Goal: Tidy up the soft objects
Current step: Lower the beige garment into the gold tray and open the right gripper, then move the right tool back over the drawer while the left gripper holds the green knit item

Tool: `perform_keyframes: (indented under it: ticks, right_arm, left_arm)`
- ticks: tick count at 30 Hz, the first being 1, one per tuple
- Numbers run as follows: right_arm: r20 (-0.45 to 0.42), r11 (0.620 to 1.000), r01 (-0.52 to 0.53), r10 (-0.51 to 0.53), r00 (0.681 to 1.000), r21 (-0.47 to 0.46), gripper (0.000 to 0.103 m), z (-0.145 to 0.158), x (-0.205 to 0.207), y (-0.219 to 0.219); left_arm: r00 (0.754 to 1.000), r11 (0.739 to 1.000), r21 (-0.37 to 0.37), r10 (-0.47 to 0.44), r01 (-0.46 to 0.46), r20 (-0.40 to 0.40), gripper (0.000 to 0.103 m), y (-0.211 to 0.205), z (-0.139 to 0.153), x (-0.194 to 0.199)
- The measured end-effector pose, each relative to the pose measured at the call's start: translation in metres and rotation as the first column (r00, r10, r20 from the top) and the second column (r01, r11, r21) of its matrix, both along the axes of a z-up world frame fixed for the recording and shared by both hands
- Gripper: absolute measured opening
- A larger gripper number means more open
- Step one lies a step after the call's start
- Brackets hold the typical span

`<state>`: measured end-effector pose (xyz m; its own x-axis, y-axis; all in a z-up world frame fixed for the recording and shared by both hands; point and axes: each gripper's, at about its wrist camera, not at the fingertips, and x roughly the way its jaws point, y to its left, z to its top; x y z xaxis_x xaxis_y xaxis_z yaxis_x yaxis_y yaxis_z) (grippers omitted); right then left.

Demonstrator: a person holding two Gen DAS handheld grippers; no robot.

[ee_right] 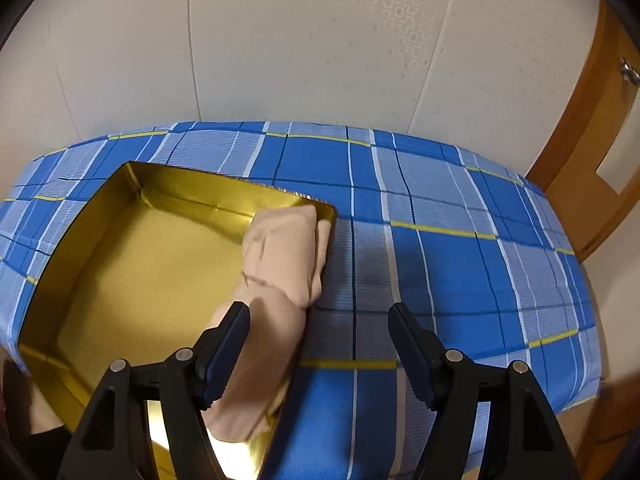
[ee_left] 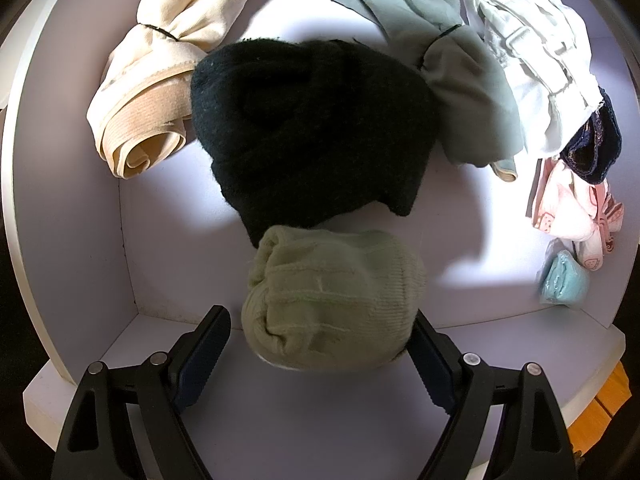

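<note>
Left wrist view looks down into a pale lilac drawer (ee_left: 80, 208) crowded with rolled clothing. The left gripper (ee_left: 320, 328) has its jaws spread around a light green knitted roll (ee_left: 332, 300) at lower centre; the right pad seems to touch the roll while a gap shows at the left pad, so no squeeze is evident. Just above the roll, touching it, lies a black knitted bundle (ee_left: 308, 132). A cream bundle tied with a band (ee_left: 160, 80) sits at upper left, a grey-green bundle (ee_left: 452, 60) at upper right, white garments (ee_left: 532, 52) beside it, and small pink, dark and turquoise items along the right edge.

Right wrist view shows the right gripper (ee_right: 320, 320) with jaws apart above a blue plaid cloth (ee_right: 460, 260). A beige rolled garment (ee_right: 276, 272) lies along the right wall of a gold box (ee_right: 120, 280) at left of frame, resting against the left finger only, not pinched.
</note>
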<state>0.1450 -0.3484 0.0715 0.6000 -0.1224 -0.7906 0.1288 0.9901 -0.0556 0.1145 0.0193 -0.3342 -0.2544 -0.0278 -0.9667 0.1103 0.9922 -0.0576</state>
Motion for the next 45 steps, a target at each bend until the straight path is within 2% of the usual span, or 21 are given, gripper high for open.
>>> perform_keyframes:
  ticks: [12, 23, 27, 31, 36, 42, 45]
  right_arm:
    - [0.029, 1.0, -0.03, 0.03, 0.999, -0.004, 0.074, -0.004, -0.06, -0.003]
    - [0.01, 0.994, -0.034, 0.033, 0.999, 0.101, 0.078, -0.032, -0.127, -0.003]
    - [-0.024, 0.988, -0.029, 0.033, 0.999, 0.154, 0.08, -0.061, -0.154, -0.002]
    - [-0.098, 0.974, -0.02, 0.043, 0.994, 0.228, 0.08, -0.107, -0.177, 0.006]
    - [-0.195, 0.954, 0.011, 0.049, 0.98, 0.299, 0.08, -0.158, -0.184, 0.018]
    - [-0.324, 0.934, 0.031, 0.093, 0.942, 0.357, 0.08, -0.207, -0.18, 0.036]
    - [-0.405, 0.937, 0.028, 0.124, 0.906, 0.349, 0.08, -0.231, -0.179, 0.047]
  left_arm:
    - [1.0, 1.0, 0.007, -0.011, 0.011, 0.019, 0.088, -0.002, 0.001, 0.002]
    - [0.999, 1.0, 0.01, -0.015, 0.015, 0.035, 0.088, -0.006, 0.005, 0.001]
    - [0.999, 1.0, 0.004, -0.009, 0.008, 0.038, 0.088, -0.005, 0.006, 0.001]
    - [0.999, 1.0, -0.002, 0.0, 0.0, 0.041, 0.088, -0.005, 0.006, -0.001]
    - [0.998, 0.999, -0.031, 0.034, -0.032, 0.047, 0.088, 0.001, 0.008, -0.003]
    - [0.994, 0.992, -0.081, 0.097, -0.093, 0.047, 0.085, 0.011, 0.01, -0.004]
    - [0.994, 0.993, -0.085, 0.091, -0.086, 0.055, 0.082, 0.011, 0.011, -0.006]
